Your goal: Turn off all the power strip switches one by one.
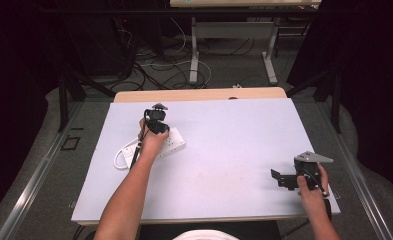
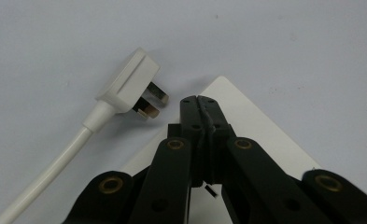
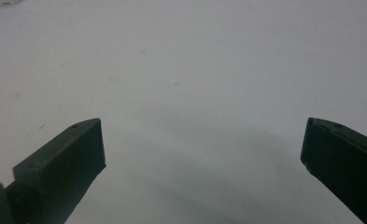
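A pale lavender-white counter (image 1: 224,150) fills the space before you, with dark floor and tangled cables beyond its far edge. Your left claw (image 2: 199,100) is clenched, its two black jaws pressed together with nothing between them, tips poised over the corner of a flat white rectangular power strip (image 2: 260,128). Just beside that corner lies a white three-pin plug (image 2: 132,86) on its thick white cord (image 2: 45,179). Your right claw (image 3: 202,140) is released, jaws spread wide above bare counter near the right front edge.
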`<state>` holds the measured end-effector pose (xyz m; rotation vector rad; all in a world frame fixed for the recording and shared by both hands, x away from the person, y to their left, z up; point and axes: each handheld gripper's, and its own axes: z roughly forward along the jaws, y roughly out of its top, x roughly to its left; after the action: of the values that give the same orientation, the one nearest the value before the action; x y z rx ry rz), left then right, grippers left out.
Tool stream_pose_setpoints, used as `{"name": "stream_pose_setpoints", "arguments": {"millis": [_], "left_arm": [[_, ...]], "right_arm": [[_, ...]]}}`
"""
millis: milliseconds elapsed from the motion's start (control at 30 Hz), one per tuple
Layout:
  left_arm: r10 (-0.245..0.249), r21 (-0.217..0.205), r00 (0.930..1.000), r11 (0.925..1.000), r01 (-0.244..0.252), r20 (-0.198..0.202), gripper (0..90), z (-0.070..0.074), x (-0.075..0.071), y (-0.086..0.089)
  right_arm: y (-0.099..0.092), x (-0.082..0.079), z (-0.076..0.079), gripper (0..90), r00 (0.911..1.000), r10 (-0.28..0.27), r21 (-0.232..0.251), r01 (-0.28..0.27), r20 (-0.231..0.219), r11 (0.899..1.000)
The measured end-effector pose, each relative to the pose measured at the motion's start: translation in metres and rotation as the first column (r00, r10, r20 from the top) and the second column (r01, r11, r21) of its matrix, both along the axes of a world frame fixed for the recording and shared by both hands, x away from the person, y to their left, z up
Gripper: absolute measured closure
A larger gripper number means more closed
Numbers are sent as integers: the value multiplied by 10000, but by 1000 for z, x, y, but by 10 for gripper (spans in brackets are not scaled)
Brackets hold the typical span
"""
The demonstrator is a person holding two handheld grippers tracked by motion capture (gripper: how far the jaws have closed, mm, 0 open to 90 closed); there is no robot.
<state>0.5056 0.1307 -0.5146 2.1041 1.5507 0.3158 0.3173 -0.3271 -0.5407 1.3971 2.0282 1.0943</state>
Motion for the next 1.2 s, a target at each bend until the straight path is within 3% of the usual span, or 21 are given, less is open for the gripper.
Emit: {"name": "stream_pose_setpoints", "arguments": {"millis": [200, 400, 533, 667, 933, 1200], "left_arm": [[117, -47, 9999, 9999, -117, -13, 900, -1, 0, 1], [-30, 233, 10000, 9997, 30, -7, 900, 0, 0, 0], [-31, -410, 10000, 9992, 31, 11, 900, -4, 0, -2], [-118, 121, 9998, 9999, 117, 150, 900, -3, -1, -7], [-14, -75, 9999, 10000, 15, 126, 900, -3, -1, -6], [-39, 92, 9998, 10000, 38, 181, 900, -3, -1, -5]], "right_arm": [[1, 0, 0, 0, 10000, -13, 23, 13, -30, 10000], [0, 0, 0, 0, 9999, -62, -29, 62, 84, 10000], [0, 0, 0, 0, 10000, -6, 30, 6, -34, 10000], [-1, -1, 0, 0, 10000, 1, -13, -1, 19, 10000], [-2, -2, 1, 0, 9999, -132, -11, 132, -19, 9999], [-1, -2, 0, 0, 9999, -125, 8, 125, -11, 9999]]}}
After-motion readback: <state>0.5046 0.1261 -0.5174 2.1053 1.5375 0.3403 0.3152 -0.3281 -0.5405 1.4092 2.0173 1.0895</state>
